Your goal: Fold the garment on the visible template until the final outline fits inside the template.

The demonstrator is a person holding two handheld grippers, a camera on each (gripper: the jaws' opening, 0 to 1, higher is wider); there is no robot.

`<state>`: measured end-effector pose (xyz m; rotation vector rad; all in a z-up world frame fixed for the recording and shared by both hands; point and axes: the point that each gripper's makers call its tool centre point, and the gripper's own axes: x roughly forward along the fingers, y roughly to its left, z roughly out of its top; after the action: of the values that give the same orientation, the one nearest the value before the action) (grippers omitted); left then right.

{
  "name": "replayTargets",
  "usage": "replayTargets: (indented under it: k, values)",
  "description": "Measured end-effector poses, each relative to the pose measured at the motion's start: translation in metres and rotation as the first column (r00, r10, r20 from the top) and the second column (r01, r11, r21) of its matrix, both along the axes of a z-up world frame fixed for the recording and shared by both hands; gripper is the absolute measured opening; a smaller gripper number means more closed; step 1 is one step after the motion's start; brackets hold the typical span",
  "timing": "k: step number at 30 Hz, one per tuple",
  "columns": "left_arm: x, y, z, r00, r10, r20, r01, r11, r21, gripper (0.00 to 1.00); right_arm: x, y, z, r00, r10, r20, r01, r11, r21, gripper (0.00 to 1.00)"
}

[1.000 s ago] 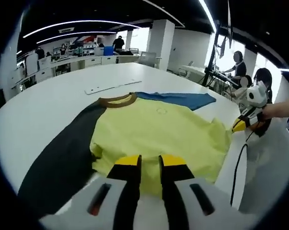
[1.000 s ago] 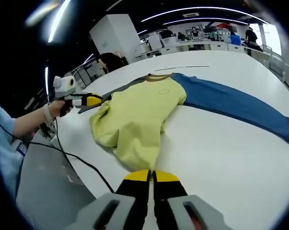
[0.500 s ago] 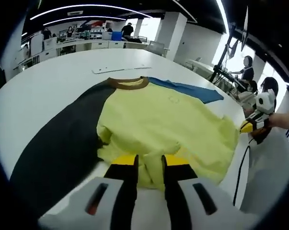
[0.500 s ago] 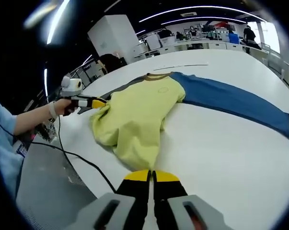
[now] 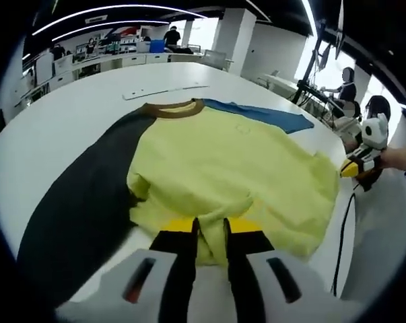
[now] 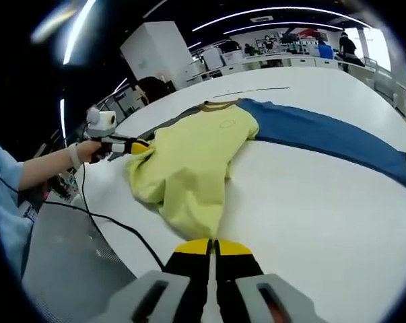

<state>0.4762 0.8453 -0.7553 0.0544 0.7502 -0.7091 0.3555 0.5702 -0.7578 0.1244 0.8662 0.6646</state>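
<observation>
1. Gripping the yellow hem, the left gripper [image 5: 209, 235] pinched the garment [image 5: 223, 168] near the table [image 6: 310, 215] edge; the right gripper [image 6: 213, 247] sat clenched on the opposite hem corner.
2. Uneven pulling would likely bunch the fabric or drag it off the edge.
3. White table [image 5: 61, 128], open office beyond.
</observation>
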Motion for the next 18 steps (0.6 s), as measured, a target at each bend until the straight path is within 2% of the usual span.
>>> replayTargets:
  k: [5,9,13,17,18]
  values:
    - [-0.001,0.010,0.007,0.999,0.053,0.001,-0.053,0.998,-0.014,0.00,0.001,-0.001,0.002,1.000,-0.003,0.003,0.003,1.000,0.005,0.00]
    - [-0.007,0.016,0.016,0.996,0.084,0.011,-0.083,0.996,-0.040,0.00,0.001,0.000,0.005,1.000,0.000,0.005,-0.001,1.000,0.005,0.00]
    - [-0.017,0.026,0.030,0.992,0.126,0.024,-0.124,0.990,-0.069,0.00,0.004,0.000,0.019,1.000,-0.026,0.005,0.026,0.999,0.042,0.00]
    - [-0.031,0.040,0.036,0.986,0.165,0.009,-0.164,0.984,-0.065,0.00,0.007,-0.001,0.028,0.999,-0.041,0.005,0.041,0.997,0.060,0.00]
    - [-0.036,0.043,0.037,0.980,0.197,-0.018,-0.198,0.976,-0.086,0.00,0.007,-0.001,0.029,0.999,-0.043,0.005,0.043,0.997,0.063,0.00]
